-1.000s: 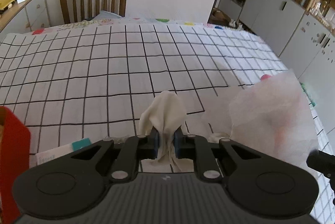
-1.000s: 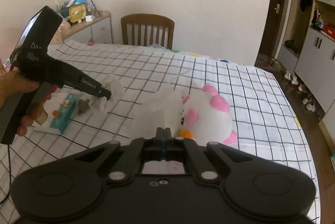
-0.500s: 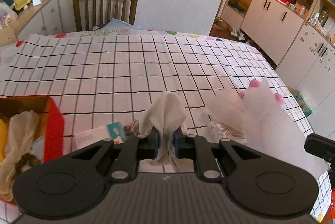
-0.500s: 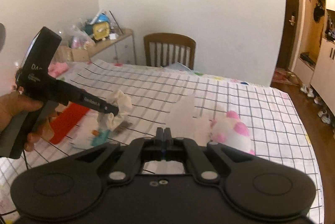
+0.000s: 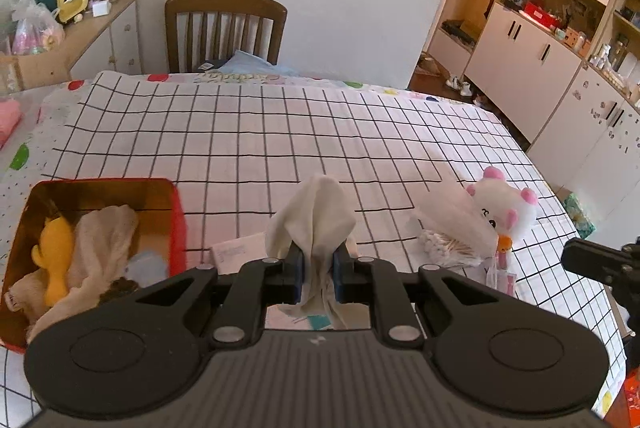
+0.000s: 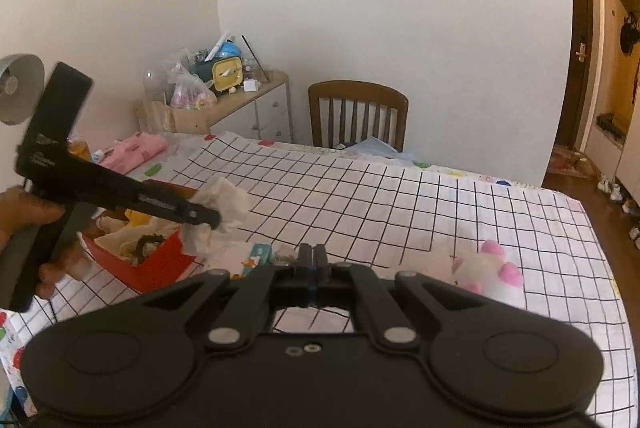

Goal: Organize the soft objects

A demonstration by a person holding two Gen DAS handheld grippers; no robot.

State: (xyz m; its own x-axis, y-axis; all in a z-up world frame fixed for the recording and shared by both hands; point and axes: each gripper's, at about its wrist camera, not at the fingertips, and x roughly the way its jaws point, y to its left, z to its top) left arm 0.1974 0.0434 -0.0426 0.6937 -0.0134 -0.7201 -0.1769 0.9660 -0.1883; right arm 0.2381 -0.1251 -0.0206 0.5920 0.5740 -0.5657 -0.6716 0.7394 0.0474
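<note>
My left gripper (image 5: 317,270) is shut on a cream cloth (image 5: 316,224) and holds it above the checked table, right of a red box (image 5: 178,228). The box holds a yellow plush (image 5: 54,260) and a beige cloth (image 5: 102,248). In the right wrist view the left gripper (image 6: 212,220) carries the cloth (image 6: 226,201) beside the box (image 6: 148,270). My right gripper (image 6: 314,260) is shut with nothing seen between its fingers. A white and pink plush (image 5: 506,211) lies at the right, also in the right wrist view (image 6: 490,274), with a translucent bag of cotton swabs (image 5: 452,232) beside it.
A tissue pack (image 6: 256,256) and paper lie on the table by the box. A wooden chair (image 5: 226,27) stands at the far edge. A sideboard with clutter (image 5: 68,27) is at the far left, cabinets (image 5: 540,59) at the right. A pink cloth (image 6: 128,151) lies far left.
My left gripper has lifted and moved left with the cream cloth, so the red box came into view. My right gripper has pulled back from the plush and stays shut.
</note>
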